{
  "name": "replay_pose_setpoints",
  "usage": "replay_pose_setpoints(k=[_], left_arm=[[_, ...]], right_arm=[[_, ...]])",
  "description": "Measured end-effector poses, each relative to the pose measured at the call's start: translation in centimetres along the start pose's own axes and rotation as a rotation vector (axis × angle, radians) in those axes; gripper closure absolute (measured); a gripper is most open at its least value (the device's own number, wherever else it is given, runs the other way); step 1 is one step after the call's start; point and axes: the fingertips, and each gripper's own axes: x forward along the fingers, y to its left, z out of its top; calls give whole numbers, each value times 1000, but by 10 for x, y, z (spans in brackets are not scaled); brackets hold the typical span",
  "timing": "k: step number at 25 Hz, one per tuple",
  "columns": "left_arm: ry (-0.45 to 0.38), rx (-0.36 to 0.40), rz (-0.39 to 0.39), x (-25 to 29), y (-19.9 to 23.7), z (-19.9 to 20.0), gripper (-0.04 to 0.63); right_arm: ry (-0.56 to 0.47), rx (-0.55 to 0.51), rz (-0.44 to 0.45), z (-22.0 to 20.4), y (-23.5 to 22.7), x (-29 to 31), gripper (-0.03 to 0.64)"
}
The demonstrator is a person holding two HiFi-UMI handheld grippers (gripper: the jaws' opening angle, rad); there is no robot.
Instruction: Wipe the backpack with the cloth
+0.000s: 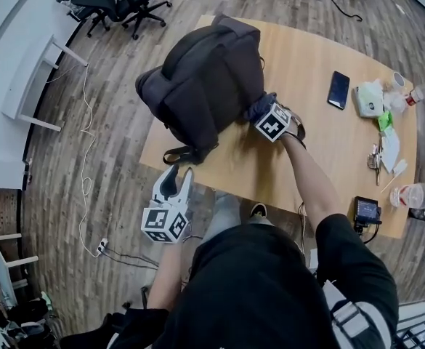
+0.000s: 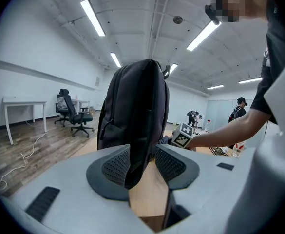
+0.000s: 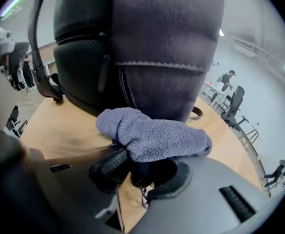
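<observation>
the backpack [image 1: 205,78] stands upright near the 10 o'clock corner of the table [image 1: 328,166], and in the head view its bulk runs roughly from 8 o'clock to 2 o'clock. the right gripper [image 1: 269,118] sits low at the bag's 4 o'clock side. its jaws are pinched on the cloth [image 1: 259,107], a bunched grey-blue towel. in the right gripper view the cloth [image 3: 157,138] bulges out ahead of the right gripper [image 3: 137,167], and the backpack [image 3: 161,43] fills the 12 o'clock direction just past it; cloth and fabric look to be touching, or very nearly so, at the bag's lower panel close to the tabletop.

so the right hand is the nearer one, and the surface to be wiped rises toward 12 o'clock from the jaws. the next stroke likely has room to go upward along the panel, since the table lies right below.

the left gripper [image 1: 177,177] hangs off the table's near edge, at 6 o'clock from the bag. its jaws are spread and pinch nothing; the bag only shows beyond the gap in the left gripper view [image 2: 142,165].

a phone [image 1: 338,89] lies at 3 o'clock, well apart.
</observation>
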Motion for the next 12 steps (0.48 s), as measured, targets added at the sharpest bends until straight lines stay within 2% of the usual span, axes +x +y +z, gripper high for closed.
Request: replay_pose_setpoints(k=[6, 9, 12], left_arm=[[-1, 2, -32, 11, -7, 2, 423], [-28, 0, -48, 16, -17, 7, 423], [-51, -5, -63, 18, -24, 12, 423]], right_arm=[[-203, -94, -49, 39, -9, -74, 514], [-309, -192, -107, 78, -15, -124, 514], [-401, -237, -157, 123, -19, -173, 515]])
